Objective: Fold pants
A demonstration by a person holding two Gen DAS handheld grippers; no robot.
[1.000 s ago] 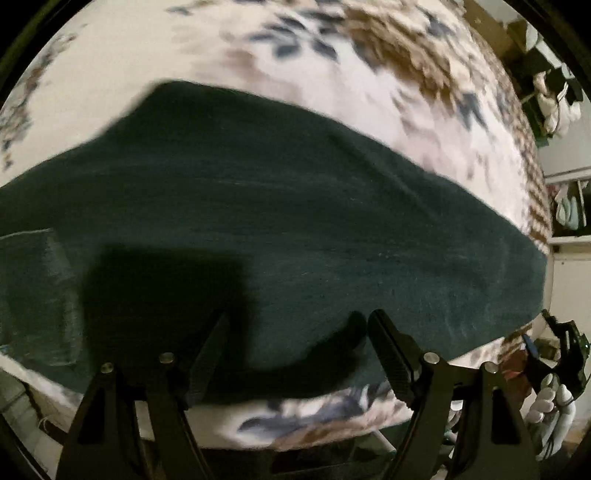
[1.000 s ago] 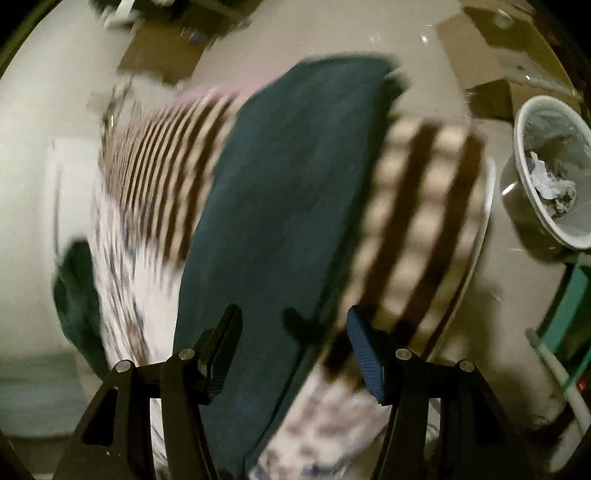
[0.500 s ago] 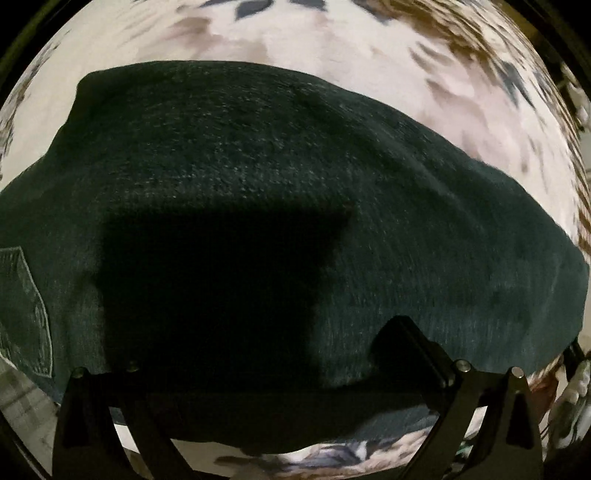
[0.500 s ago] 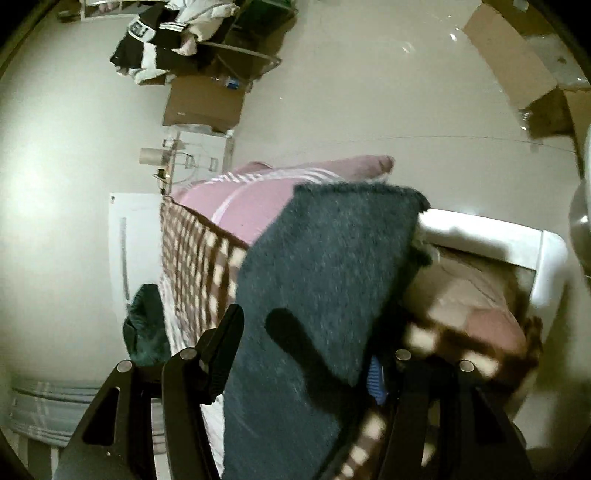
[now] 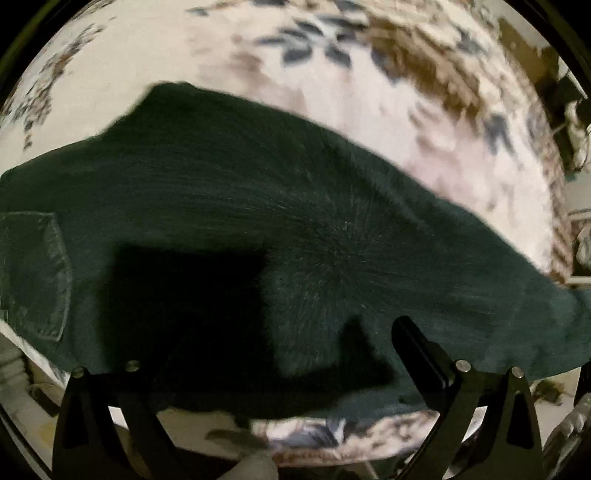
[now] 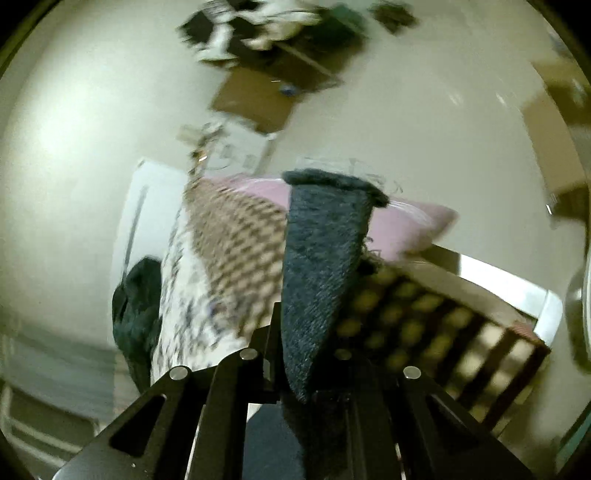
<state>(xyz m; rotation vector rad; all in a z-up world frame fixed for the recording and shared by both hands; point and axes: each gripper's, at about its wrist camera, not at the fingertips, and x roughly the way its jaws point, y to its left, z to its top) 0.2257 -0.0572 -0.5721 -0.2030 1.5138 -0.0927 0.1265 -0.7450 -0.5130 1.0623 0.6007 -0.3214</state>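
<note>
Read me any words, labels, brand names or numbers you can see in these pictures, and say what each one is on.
There are none to read.
Dark green denim pants: the stitched back pocket shows seams only, no tag or brand.
Floral cream bedspread: pattern only.
Blurred brown cardboard box and black-and-white clothes pile: any print is too blurred to read.

Pants [image 5: 295, 206] lie across the bedspread [image 5: 332, 110] on the bed; pillow [image 6: 402, 229] behind them; cardboard [image 6: 255, 99] on floor beyond.
</note>
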